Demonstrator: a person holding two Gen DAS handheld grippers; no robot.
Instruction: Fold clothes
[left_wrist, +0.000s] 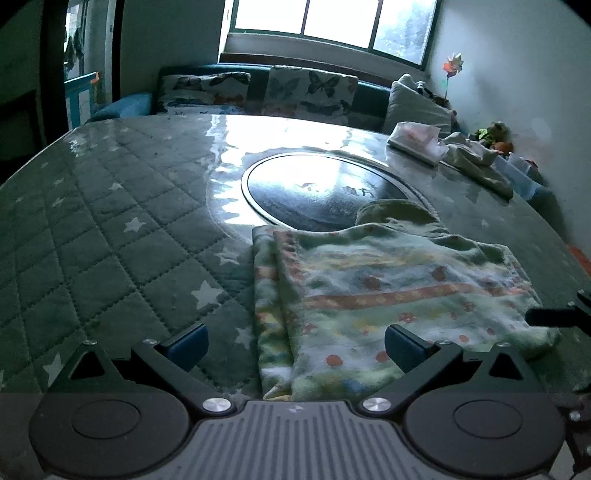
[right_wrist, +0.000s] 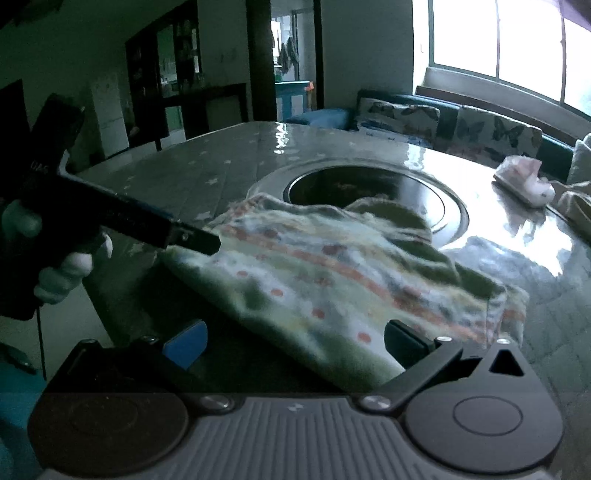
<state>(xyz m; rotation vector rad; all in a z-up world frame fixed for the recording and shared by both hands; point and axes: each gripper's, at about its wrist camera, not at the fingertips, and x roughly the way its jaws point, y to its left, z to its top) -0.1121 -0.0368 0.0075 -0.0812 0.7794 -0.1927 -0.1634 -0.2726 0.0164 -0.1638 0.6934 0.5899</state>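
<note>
In the left wrist view, the left gripper (left_wrist: 295, 345) is opened wide and holds nothing; its left blue pad (left_wrist: 186, 347) is over the quilted star-pattern table cover (left_wrist: 103, 236), and its right pad (left_wrist: 404, 347) is over the cloth. Between the two pads and going forward from them lies the folded patterned garment (left_wrist: 388, 291), flat on the table, with its folded left edge just right of the left pad. Ahead of the garment there is a round dark inset (left_wrist: 317, 192) in the table top, and a green sleeve or collar part of the garment lies partly over its rim. Far ahead to the right are a tissue pack (left_wrist: 415, 140) and another crumpled cloth (left_wrist: 476, 158). At the right edge a black finger of the right gripper (left_wrist: 554, 317) comes to the garment's right side. In the right wrist view, a gloved hand (right_wrist: 62, 266) at the far left holds the left gripper (right_wrist: 195, 240), whose finger tip is at the garment's (right_wrist: 332, 280) near-left corner; I cannot tell if it touches. The right gripper (right_wrist: 295, 343) is also opened wide with nothing inside; the garment lies just ahead, between its pads, and its right pad (right_wrist: 404, 347) is over the cloth edge.
</note>
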